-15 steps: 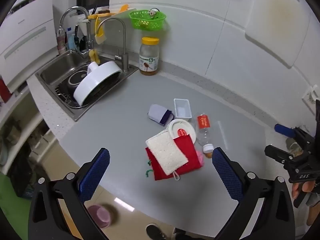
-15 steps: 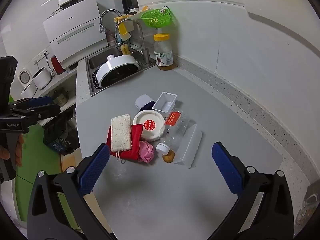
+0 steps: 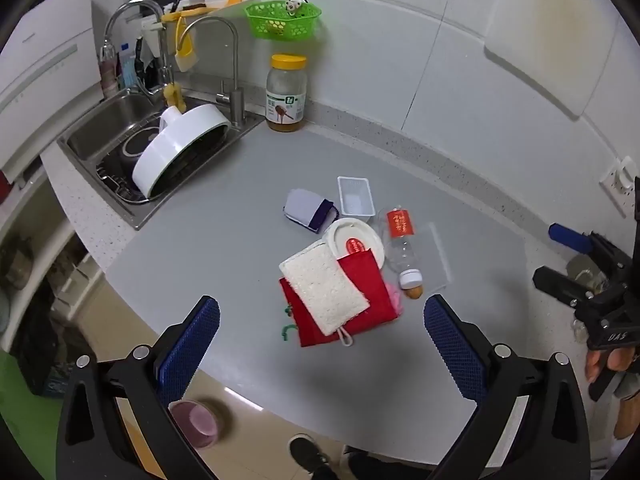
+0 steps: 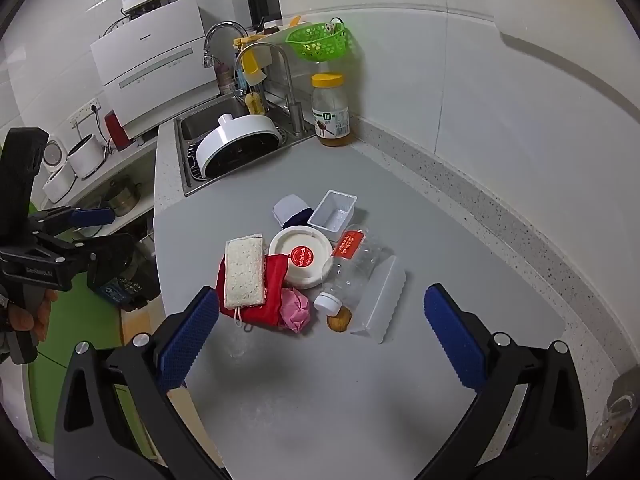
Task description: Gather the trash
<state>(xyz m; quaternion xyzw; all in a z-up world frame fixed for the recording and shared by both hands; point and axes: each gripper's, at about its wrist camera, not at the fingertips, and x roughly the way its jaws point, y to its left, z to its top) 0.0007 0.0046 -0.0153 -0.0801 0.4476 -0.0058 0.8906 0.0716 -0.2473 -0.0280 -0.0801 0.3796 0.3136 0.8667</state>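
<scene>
A pile of items lies mid-counter: an empty clear plastic bottle [image 4: 352, 268] with a red label, a white round lid [image 4: 301, 257] with a red sticker, a small white plastic tray [image 4: 333, 211], a clear toothed plastic piece [image 4: 382, 300], a crumpled pink wad [image 4: 295, 309], a brown nut-like bit [image 4: 339, 322], a white sponge [image 4: 244, 271] on a red cloth [image 4: 272, 292], and a white-purple pouch [image 4: 289, 210]. The bottle [image 3: 402, 246], lid [image 3: 354, 242] and sponge [image 3: 324, 286] also show in the left wrist view. My left gripper [image 3: 320, 344] and right gripper [image 4: 320, 340] are both open and empty, held above the counter short of the pile.
A sink [image 4: 200, 120] holds a large white lid [image 4: 236, 140] at the back left. A honey jar [image 4: 331, 110] stands by the wall under a green basket [image 4: 320, 42]. The counter's front edge [image 3: 256, 396] drops to the floor, where a pink bowl [image 3: 196, 424] sits.
Both views hold almost the same framing; the grippers have barely moved and stay open. Nothing on the counter has shifted.
</scene>
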